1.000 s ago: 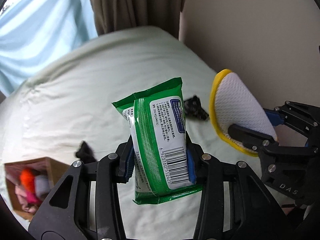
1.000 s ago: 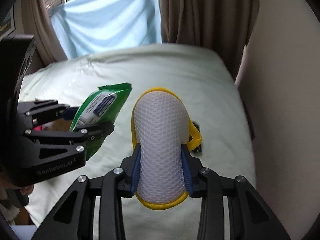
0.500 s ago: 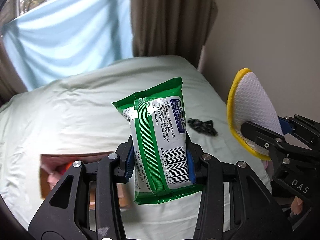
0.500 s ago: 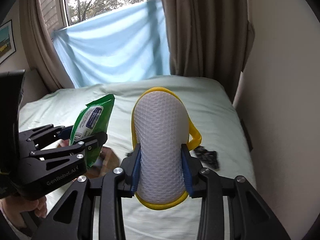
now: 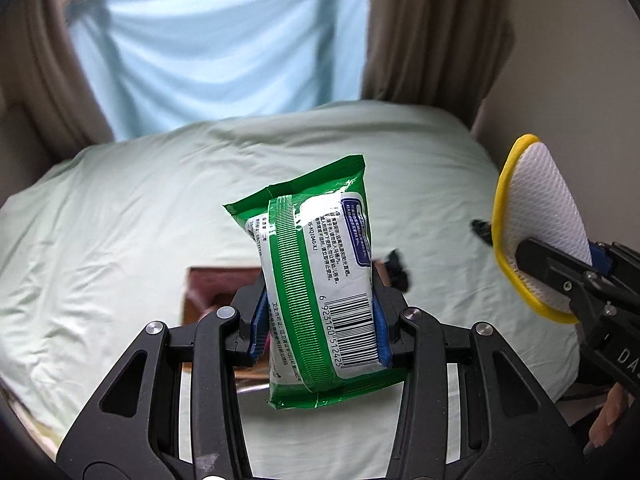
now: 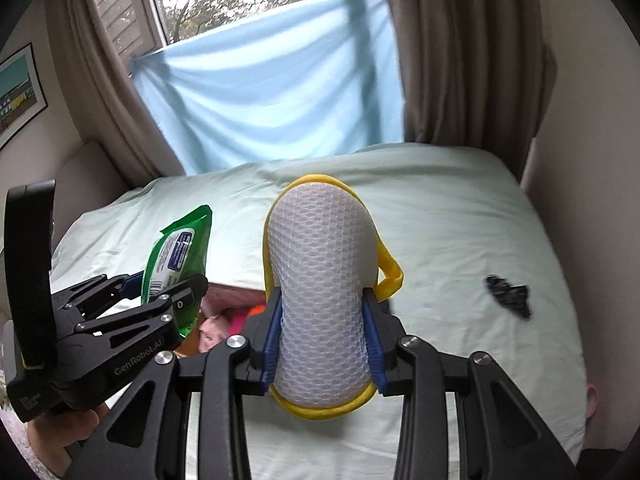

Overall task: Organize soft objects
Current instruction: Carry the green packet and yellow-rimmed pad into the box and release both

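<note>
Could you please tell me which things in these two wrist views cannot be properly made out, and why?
- Cardboard box, left wrist view: mostly hidden behind the green wipes pack and left gripper.
- Box contents, right wrist view: pink and orange shapes only, covered by both grippers.
- Black items on the bed: too small and blurred to identify.
- Mesh sponge: its far side is unseen.

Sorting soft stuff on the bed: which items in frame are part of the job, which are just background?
In the job:
- green wipes pack, in the left gripper
- yellow-rimmed mesh sponge, in the right gripper
- cardboard box
- black scrap on the bed

Background:
- blue cloth
- curtains
- framed picture
</note>
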A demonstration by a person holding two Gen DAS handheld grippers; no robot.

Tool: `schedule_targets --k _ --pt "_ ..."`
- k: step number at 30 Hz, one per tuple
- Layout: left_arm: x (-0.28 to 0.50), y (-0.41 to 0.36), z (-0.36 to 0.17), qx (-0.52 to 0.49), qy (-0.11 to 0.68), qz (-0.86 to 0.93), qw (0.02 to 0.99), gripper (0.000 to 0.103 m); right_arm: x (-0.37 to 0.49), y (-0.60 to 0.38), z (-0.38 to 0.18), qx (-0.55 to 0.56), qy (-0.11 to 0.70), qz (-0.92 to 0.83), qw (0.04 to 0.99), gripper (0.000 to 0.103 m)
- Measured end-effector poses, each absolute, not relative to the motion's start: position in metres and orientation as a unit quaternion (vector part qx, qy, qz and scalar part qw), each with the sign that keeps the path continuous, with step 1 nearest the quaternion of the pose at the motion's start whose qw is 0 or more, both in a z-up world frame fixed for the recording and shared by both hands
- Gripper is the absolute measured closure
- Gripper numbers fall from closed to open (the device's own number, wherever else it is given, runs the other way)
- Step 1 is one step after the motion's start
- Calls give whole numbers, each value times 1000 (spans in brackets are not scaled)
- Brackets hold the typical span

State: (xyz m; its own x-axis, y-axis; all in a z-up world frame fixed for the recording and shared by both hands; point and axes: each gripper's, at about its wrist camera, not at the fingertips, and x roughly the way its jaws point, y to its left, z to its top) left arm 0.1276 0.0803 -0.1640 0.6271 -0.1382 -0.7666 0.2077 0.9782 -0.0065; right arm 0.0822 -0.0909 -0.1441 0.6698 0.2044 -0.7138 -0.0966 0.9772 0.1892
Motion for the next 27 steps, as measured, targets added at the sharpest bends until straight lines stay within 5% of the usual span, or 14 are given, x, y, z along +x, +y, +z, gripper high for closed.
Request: schedule_targets --k 16,27 --pt "174 189 -262 17 550 -67 832 65 162 -13 -276 131 565 60 813 70" --pt "219 161 -336 43 603 -70 794 65 198 -25 -340 191 622 3 759 64"
